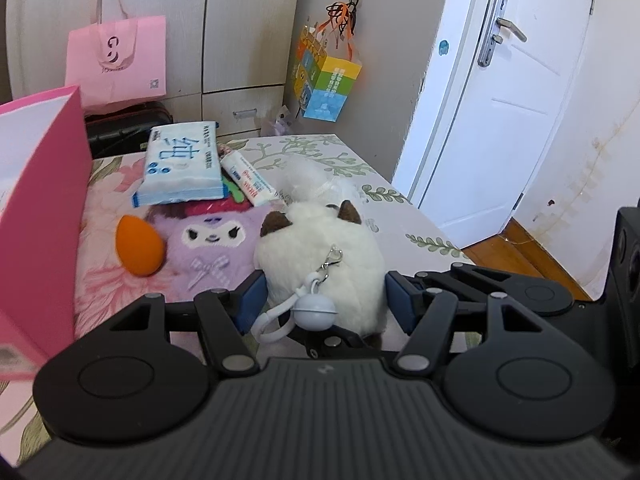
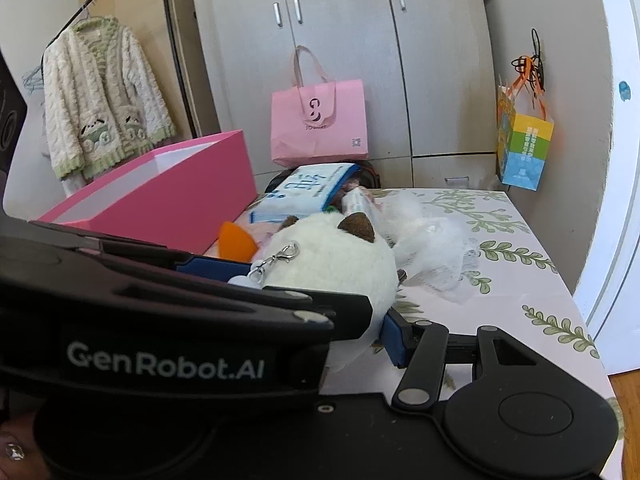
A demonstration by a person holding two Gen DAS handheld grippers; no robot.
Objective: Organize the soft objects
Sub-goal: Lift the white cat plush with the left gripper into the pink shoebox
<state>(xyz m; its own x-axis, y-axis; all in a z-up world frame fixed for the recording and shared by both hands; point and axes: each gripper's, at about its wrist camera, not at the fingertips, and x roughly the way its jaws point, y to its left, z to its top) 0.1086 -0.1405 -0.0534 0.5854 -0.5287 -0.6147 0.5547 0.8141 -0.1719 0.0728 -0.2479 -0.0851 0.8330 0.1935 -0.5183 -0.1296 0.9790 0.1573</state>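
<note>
A white plush cat (image 1: 320, 248) with brown ears and a pale keychain ball (image 1: 314, 312) lies on the floral tablecloth (image 1: 400, 216). My left gripper (image 1: 326, 300) is shut on it, both blue pads pressed into its sides. In the right wrist view the same plush cat (image 2: 332, 256) also sits in my right gripper (image 2: 328, 334). Its one visible pad (image 2: 394, 336) presses the fur. The left gripper's body (image 2: 160, 320) hides the other finger. A purple plush (image 1: 208, 248) and an orange sponge egg (image 1: 138, 246) lie to the left.
An open pink box (image 1: 40, 208) stands at the left. Behind the plushes lie a tissue pack (image 1: 184, 164), a tube (image 1: 250, 180) and a white mesh bundle (image 1: 316, 176). Beyond the table are a pink bag (image 1: 116, 60), wardrobe doors and a white door (image 1: 500, 100).
</note>
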